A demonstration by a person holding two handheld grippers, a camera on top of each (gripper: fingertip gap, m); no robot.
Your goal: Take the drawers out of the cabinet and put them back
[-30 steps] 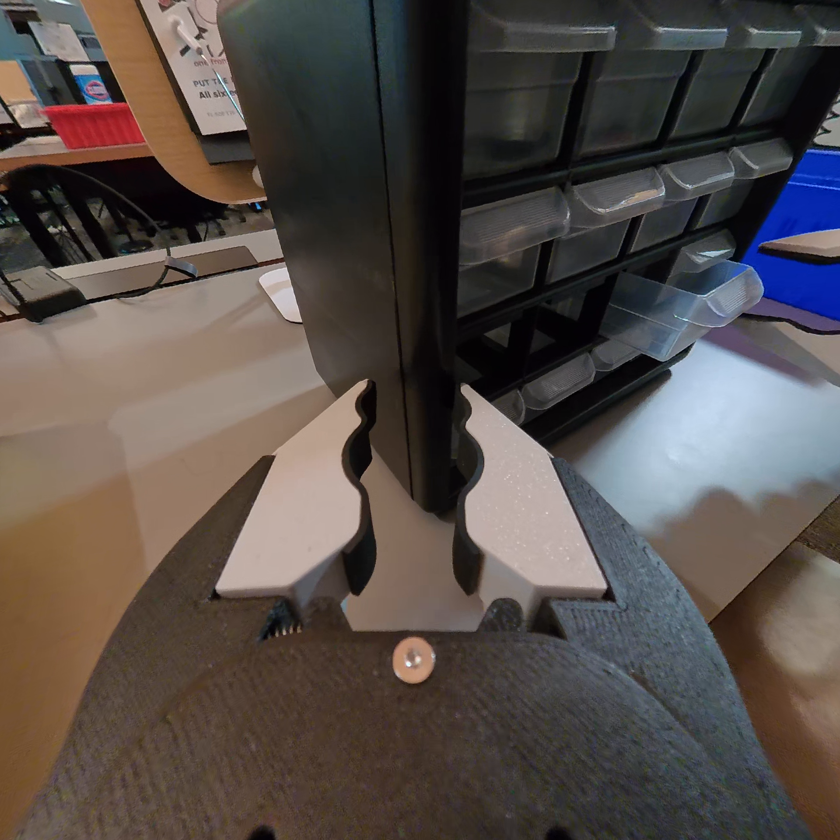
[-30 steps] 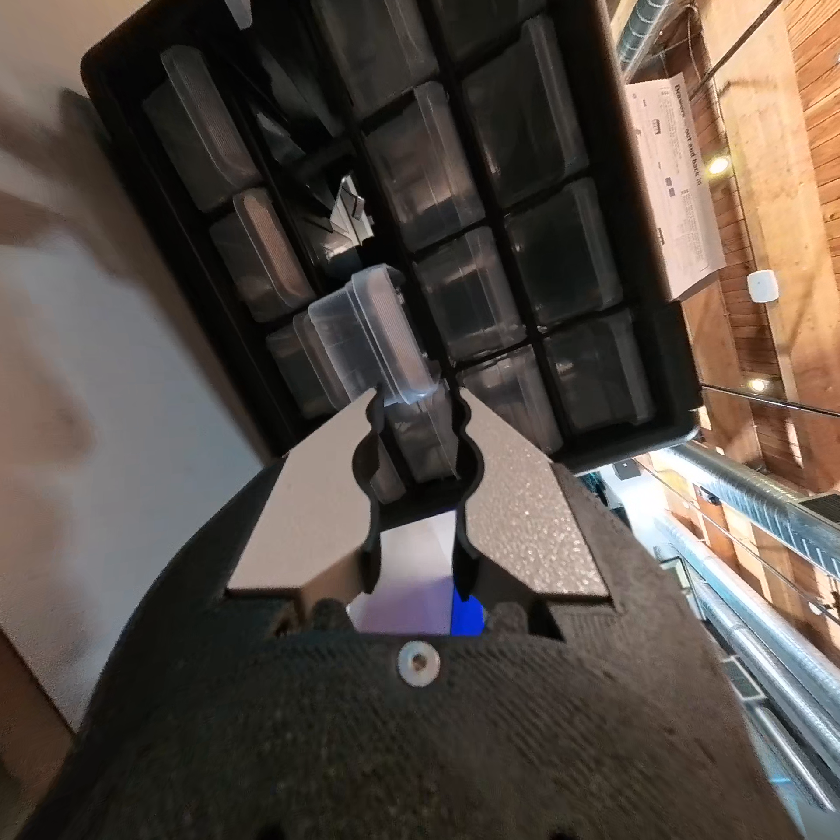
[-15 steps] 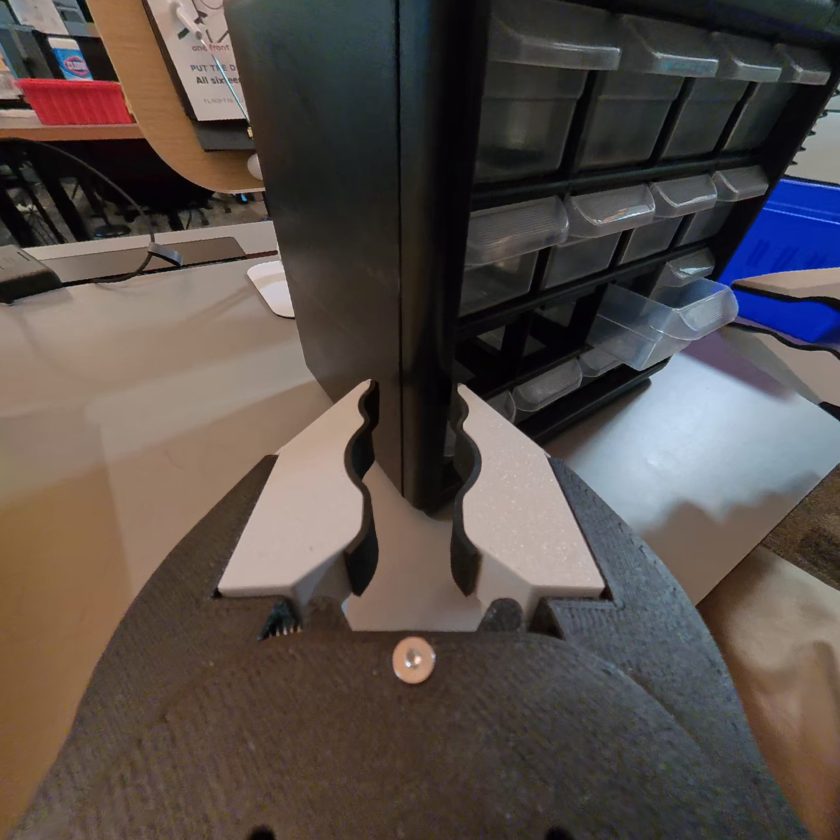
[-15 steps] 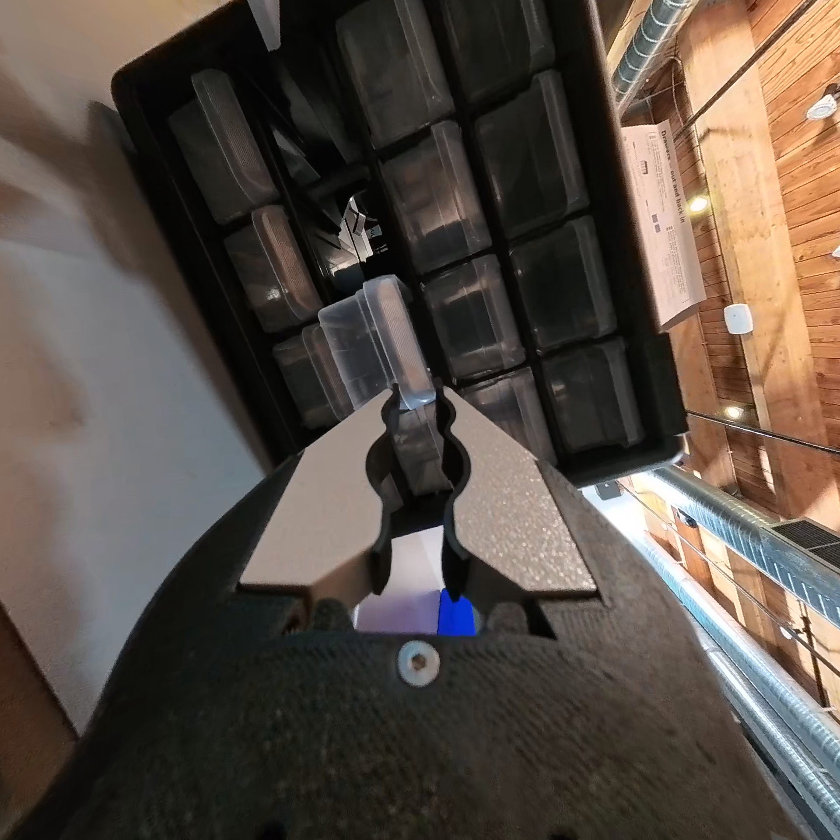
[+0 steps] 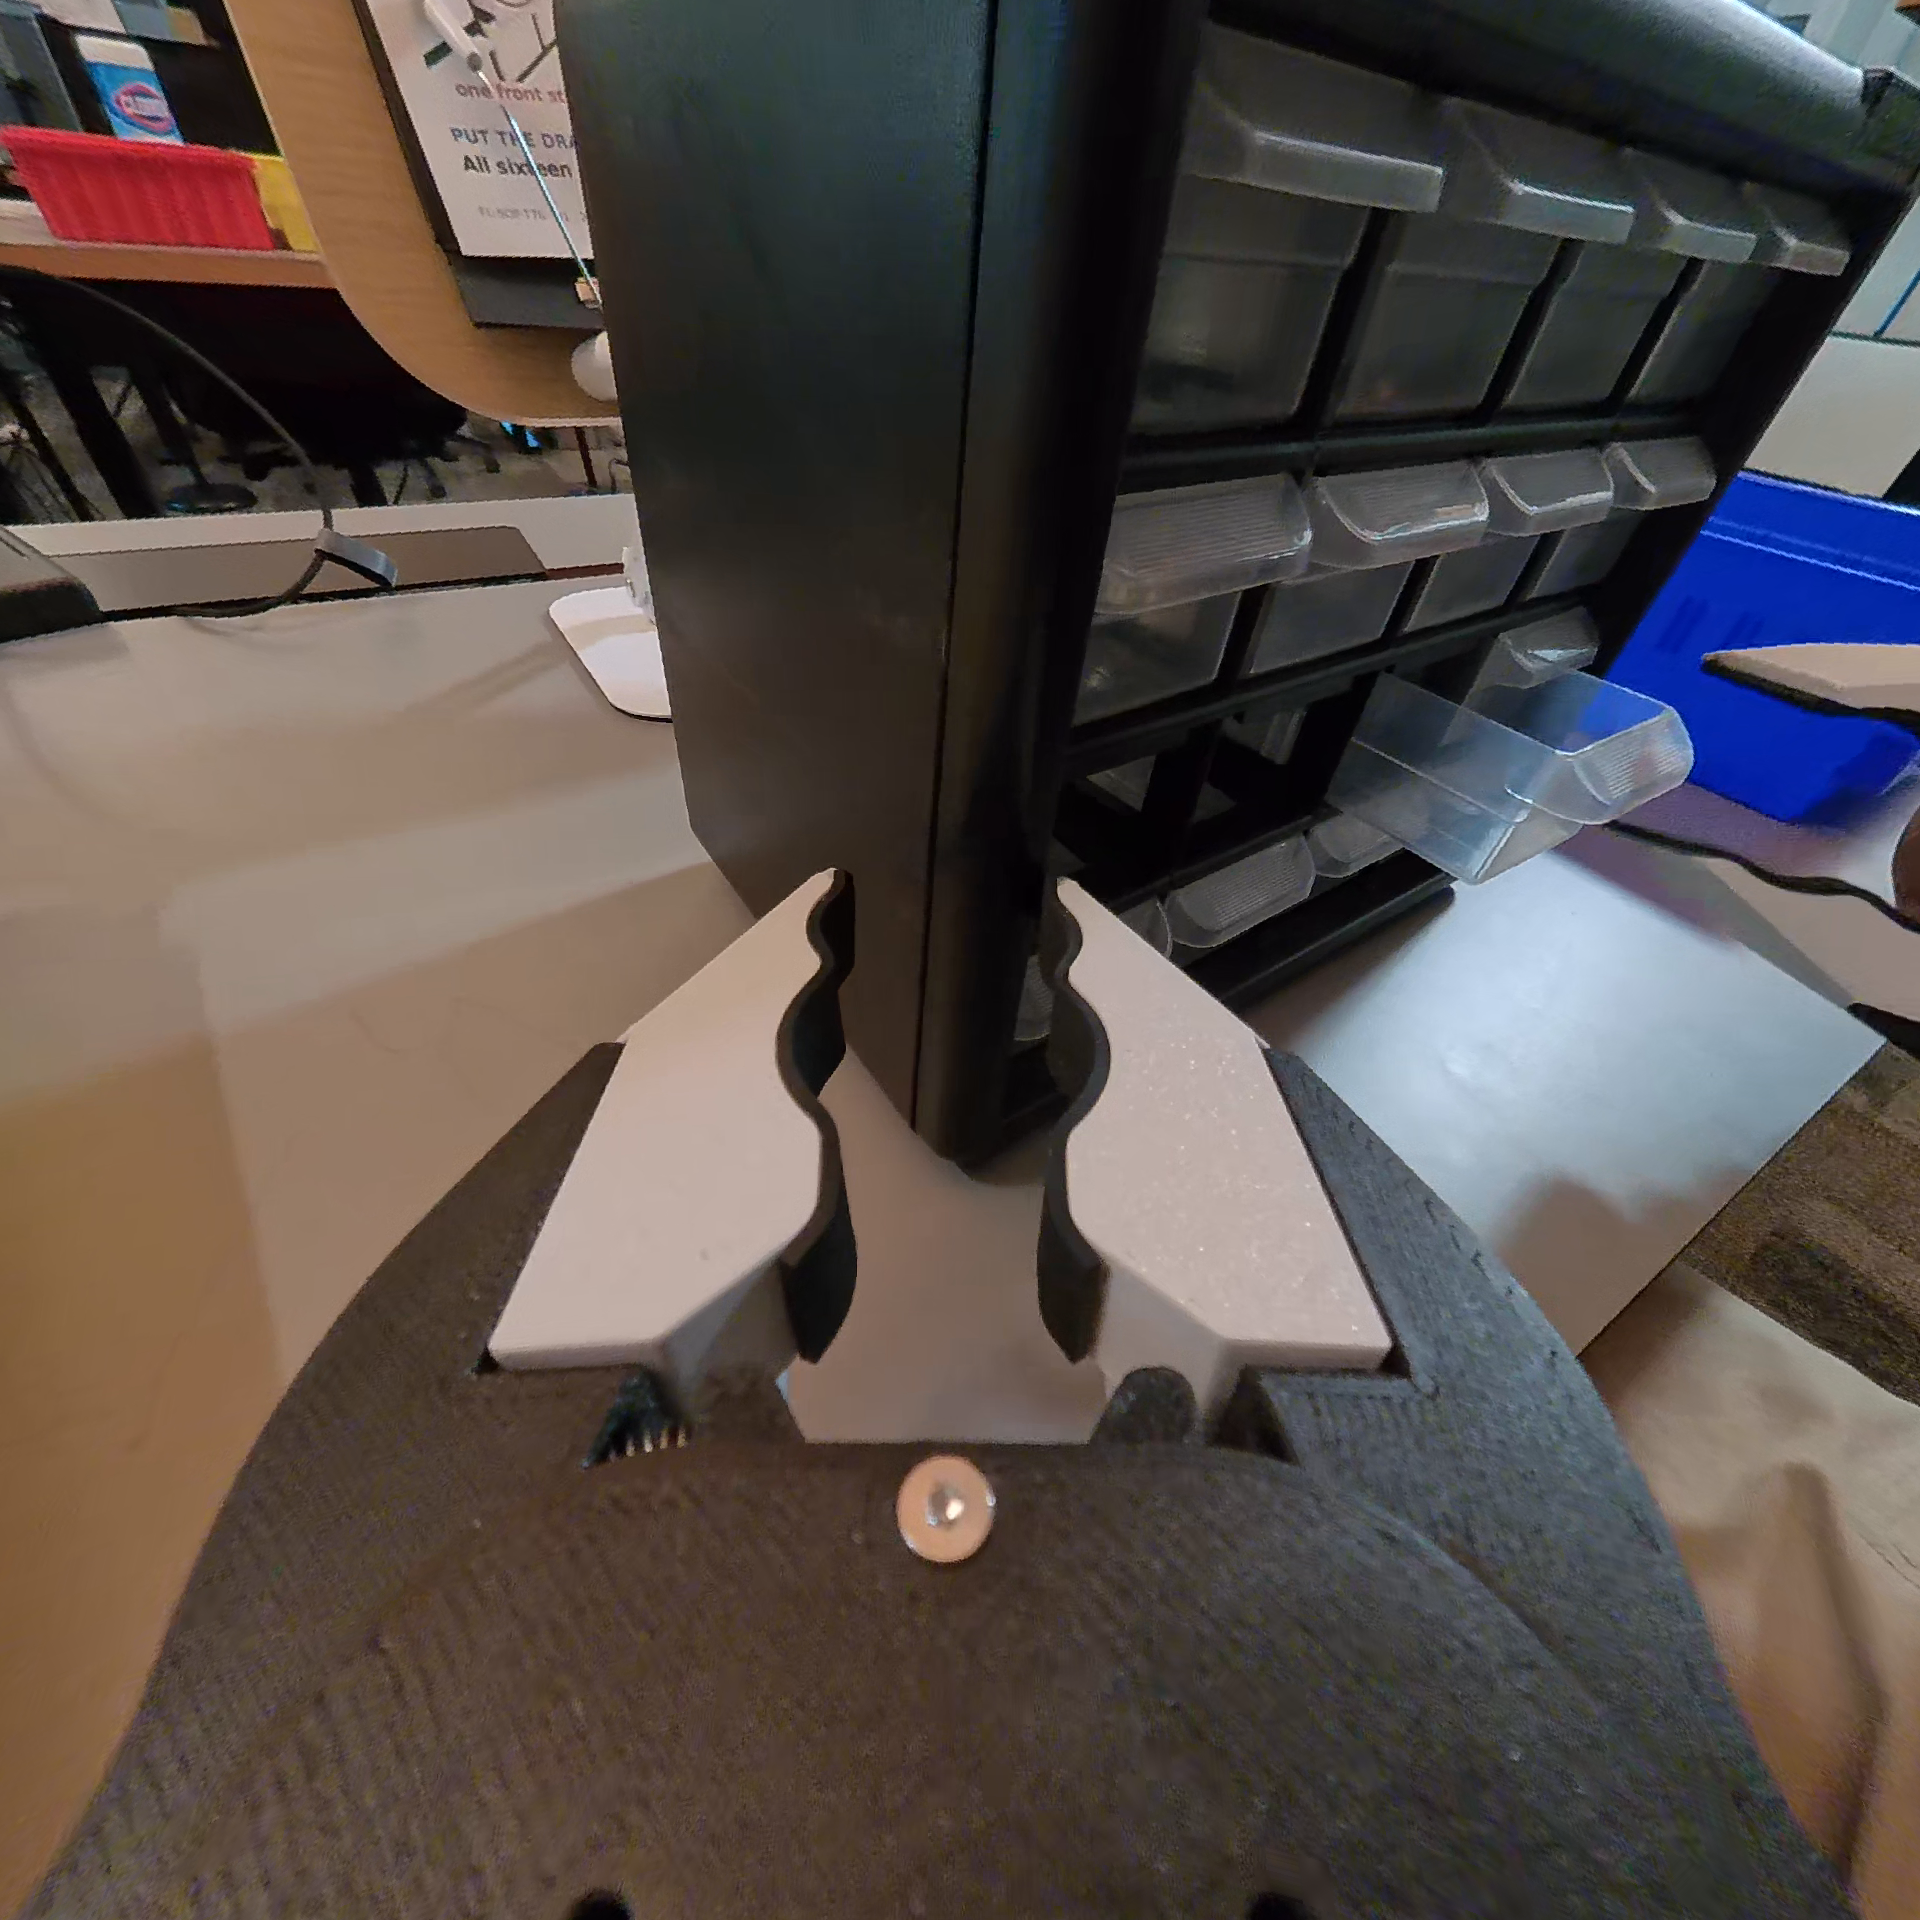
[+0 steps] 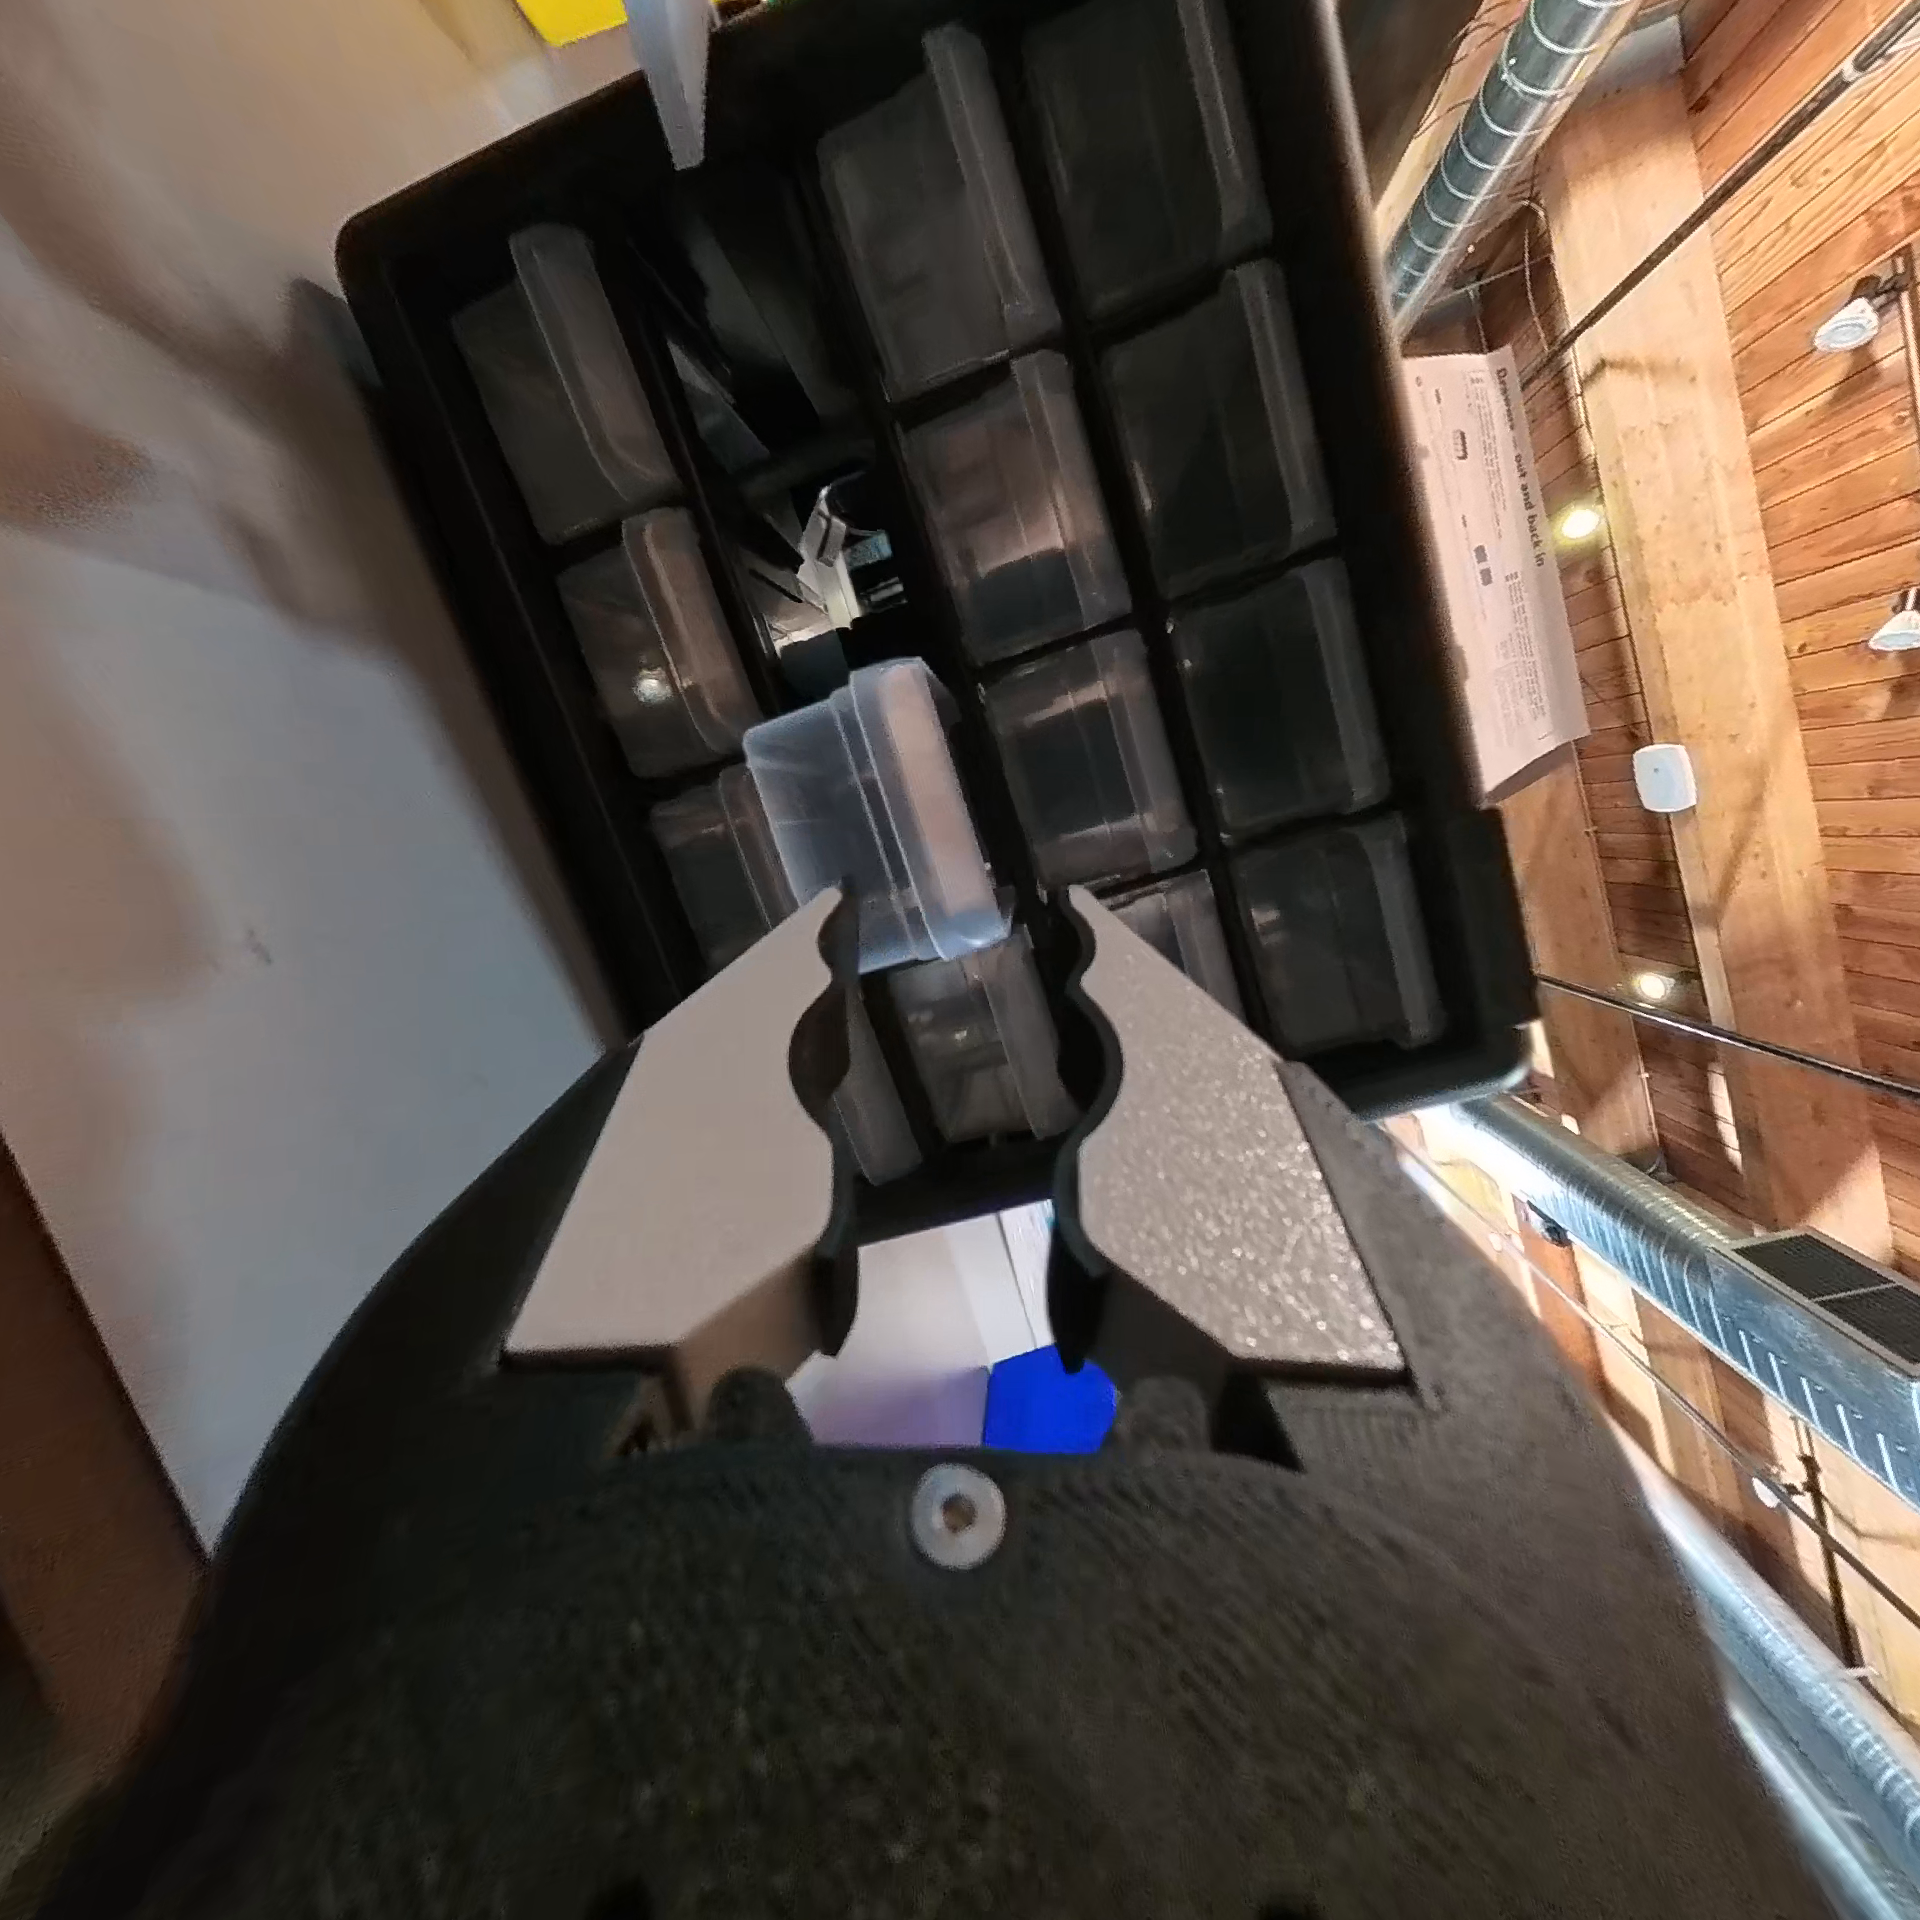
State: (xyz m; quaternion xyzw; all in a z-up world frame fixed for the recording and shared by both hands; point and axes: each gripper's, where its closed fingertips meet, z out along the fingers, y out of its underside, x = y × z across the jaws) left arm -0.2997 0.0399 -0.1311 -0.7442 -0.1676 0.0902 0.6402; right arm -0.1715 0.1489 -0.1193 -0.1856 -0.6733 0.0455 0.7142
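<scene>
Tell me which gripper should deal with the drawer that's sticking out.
Right. The right gripper is open, right in front of the protruding drawer, with one fingertip beside it. The left gripper straddles the cabinet's front corner edge, apparently bracing it, well away from that drawer.

Printed white sign (image 5: 488,125) behind cabinet (image 5: 790,468); paper sheet (image 6: 1496,571) atop it

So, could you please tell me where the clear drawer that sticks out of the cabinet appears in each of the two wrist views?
Left wrist view: the protruding clear drawer is at right, mid-height, jutting from the third row of the black cabinet.
Right wrist view: the same drawer is near centre, just above the right hand-held gripper, whose fingers stand apart.
Shared landmark: the blue bin, seen low between the fingers.
</scene>
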